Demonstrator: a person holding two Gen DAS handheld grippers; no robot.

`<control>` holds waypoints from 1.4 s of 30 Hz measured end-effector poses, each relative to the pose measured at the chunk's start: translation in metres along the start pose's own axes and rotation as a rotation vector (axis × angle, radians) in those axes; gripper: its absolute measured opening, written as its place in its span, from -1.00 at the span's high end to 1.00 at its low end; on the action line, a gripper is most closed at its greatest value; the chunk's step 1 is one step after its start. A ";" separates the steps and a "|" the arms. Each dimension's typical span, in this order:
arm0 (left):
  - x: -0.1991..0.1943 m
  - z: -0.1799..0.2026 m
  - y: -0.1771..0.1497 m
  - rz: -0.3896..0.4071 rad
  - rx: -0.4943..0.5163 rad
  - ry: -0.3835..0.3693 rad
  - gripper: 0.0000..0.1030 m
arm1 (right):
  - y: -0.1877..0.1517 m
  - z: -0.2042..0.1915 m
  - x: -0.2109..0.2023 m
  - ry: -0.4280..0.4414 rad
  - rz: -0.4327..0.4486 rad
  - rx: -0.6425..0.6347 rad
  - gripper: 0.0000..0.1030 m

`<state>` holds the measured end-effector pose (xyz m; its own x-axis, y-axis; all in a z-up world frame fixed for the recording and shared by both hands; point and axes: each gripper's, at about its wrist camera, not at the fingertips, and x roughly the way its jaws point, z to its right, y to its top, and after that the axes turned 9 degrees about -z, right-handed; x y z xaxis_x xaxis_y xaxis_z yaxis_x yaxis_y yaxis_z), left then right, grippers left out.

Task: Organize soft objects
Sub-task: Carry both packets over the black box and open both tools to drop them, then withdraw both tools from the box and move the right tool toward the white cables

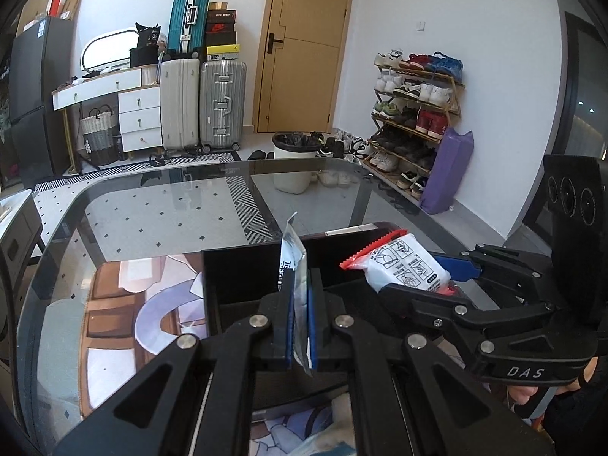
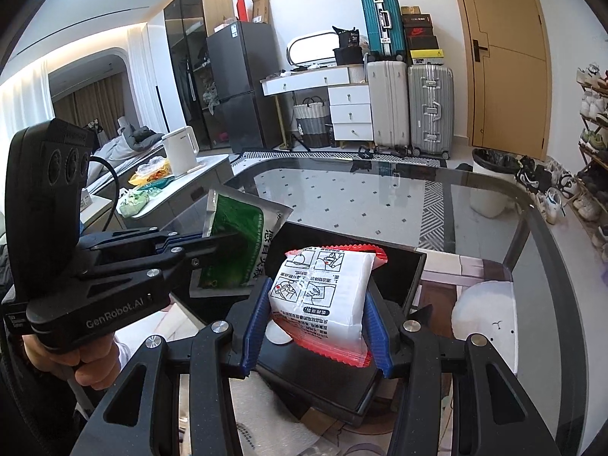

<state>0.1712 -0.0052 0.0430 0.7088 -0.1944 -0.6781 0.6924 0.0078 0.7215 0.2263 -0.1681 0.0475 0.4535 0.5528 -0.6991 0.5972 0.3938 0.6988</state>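
My left gripper [image 1: 300, 304] is shut on a flat silver sachet [image 1: 294, 250], held edge-on over the black box [image 1: 243, 266] on the glass table. From the right wrist view the same sachet [image 2: 237, 243] shows a green printed face, and the left gripper [image 2: 205, 254] comes in from the left. My right gripper [image 2: 317, 315] is shut on a puffy white packet with red crimped edges [image 2: 323, 288], held above the black box [image 2: 402, 277]. In the left wrist view that packet [image 1: 402, 266] hangs at the right in the right gripper [image 1: 429, 277].
The glass table [image 1: 159, 212] has a rounded dark rim. A white bin [image 1: 294, 163], a shoe rack [image 1: 414, 121] and a purple bag [image 1: 448, 171] stand beyond it. Suitcases [image 2: 410, 106] and drawers line the far wall. A side counter with a kettle [image 2: 178, 150] lies left.
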 end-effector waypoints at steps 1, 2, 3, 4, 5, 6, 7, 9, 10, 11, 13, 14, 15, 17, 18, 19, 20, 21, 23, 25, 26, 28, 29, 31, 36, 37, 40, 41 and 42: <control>0.002 0.001 0.000 -0.005 0.002 -0.003 0.95 | 0.001 0.001 0.002 -0.002 -0.003 0.004 0.09; 0.003 0.002 0.002 -0.010 0.005 -0.005 0.95 | 0.001 0.002 0.004 -0.005 -0.004 0.006 0.09; 0.004 0.003 0.003 -0.015 0.011 -0.002 0.95 | 0.001 0.002 0.005 -0.009 -0.005 0.004 0.09; 0.005 0.005 0.002 -0.017 0.020 0.002 0.95 | 0.002 0.002 0.006 -0.012 -0.003 0.001 0.09; 0.006 0.005 0.002 -0.022 0.026 0.004 0.95 | 0.002 0.003 0.006 -0.011 0.003 0.001 -0.02; 0.007 0.006 0.002 -0.033 0.030 0.000 0.93 | 0.003 0.003 0.006 -0.011 0.011 0.001 -0.04; 0.007 0.005 0.003 -0.041 0.028 -0.009 0.92 | 0.002 0.004 0.004 -0.013 0.024 0.002 -0.05; 0.003 0.005 0.002 -0.032 0.020 -0.010 0.83 | 0.003 0.008 -0.001 -0.019 0.042 0.013 -0.20; 0.000 0.003 0.001 -0.029 0.016 -0.008 0.74 | 0.002 0.011 -0.005 -0.023 0.051 0.020 -0.36; -0.003 0.003 0.000 -0.027 0.012 -0.005 0.42 | 0.002 0.013 -0.009 -0.026 0.059 0.025 -0.54; -0.009 0.004 -0.003 -0.031 0.017 0.016 0.00 | 0.001 0.015 -0.019 -0.038 0.074 0.035 -0.78; -0.012 0.004 -0.006 -0.033 0.023 0.022 -0.01 | -0.002 0.016 -0.026 -0.045 0.081 0.040 -0.84; -0.016 0.005 -0.008 -0.034 0.028 0.025 -0.03 | -0.004 0.016 -0.032 -0.044 0.088 0.045 -0.86; -0.025 0.006 -0.014 -0.026 0.028 0.029 -0.25 | -0.008 0.019 -0.043 -0.027 0.097 0.063 -0.99; -0.030 0.006 -0.017 -0.022 0.012 0.039 -0.73 | -0.010 0.019 -0.048 -0.016 0.094 0.083 -0.99; -0.035 0.006 -0.021 -0.013 -0.009 0.040 -0.99 | -0.011 0.020 -0.052 -0.013 0.090 0.097 -0.99; -0.041 0.006 -0.025 0.003 -0.024 0.036 -1.00 | -0.013 0.018 -0.056 -0.011 0.087 0.107 -0.99; -0.047 0.007 -0.029 0.014 -0.031 0.032 -1.00 | -0.014 0.016 -0.060 -0.011 0.083 0.106 -0.99; -0.057 0.009 -0.037 0.011 -0.023 0.033 -1.00 | -0.020 0.009 -0.069 -0.028 0.076 0.094 -0.99; -0.065 0.013 -0.041 0.018 -0.015 0.038 -1.00 | -0.026 0.004 -0.077 -0.028 0.082 0.085 -0.99; -0.068 0.015 -0.044 0.018 -0.010 0.038 -1.00 | -0.030 0.002 -0.081 -0.020 0.080 0.080 -0.99; -0.074 0.017 -0.047 0.017 -0.008 0.041 -1.00 | -0.037 -0.005 -0.088 -0.004 0.079 0.077 -0.99; -0.078 0.017 -0.050 0.019 -0.007 0.045 -1.00 | -0.039 -0.007 -0.091 0.004 0.074 0.072 -0.99; -0.084 0.016 -0.053 0.025 -0.014 0.058 -1.00 | -0.046 -0.011 -0.094 0.001 0.074 0.065 -0.99; -0.094 0.010 -0.061 0.016 -0.035 0.055 -1.00 | -0.065 -0.018 -0.105 0.089 0.074 0.037 -0.99; -0.096 0.009 -0.062 0.014 -0.036 0.051 -1.00 | -0.068 -0.018 -0.106 0.090 0.062 0.039 -0.99; -0.100 0.009 -0.067 0.019 -0.033 0.063 -1.00 | -0.078 -0.021 -0.108 0.083 0.037 0.027 -0.99; -0.101 0.009 -0.070 0.019 -0.030 0.070 -1.00 | -0.081 -0.024 -0.109 0.076 0.033 0.024 -0.99; -0.102 0.010 -0.071 0.018 -0.028 0.078 -1.00 | -0.085 -0.026 -0.109 0.073 0.032 0.021 -0.99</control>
<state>0.0484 0.0046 0.0617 0.7288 -0.1168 -0.6747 0.6822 0.0387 0.7301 0.1096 -0.2426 0.0682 0.4233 0.6173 -0.6632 0.5971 0.3605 0.7166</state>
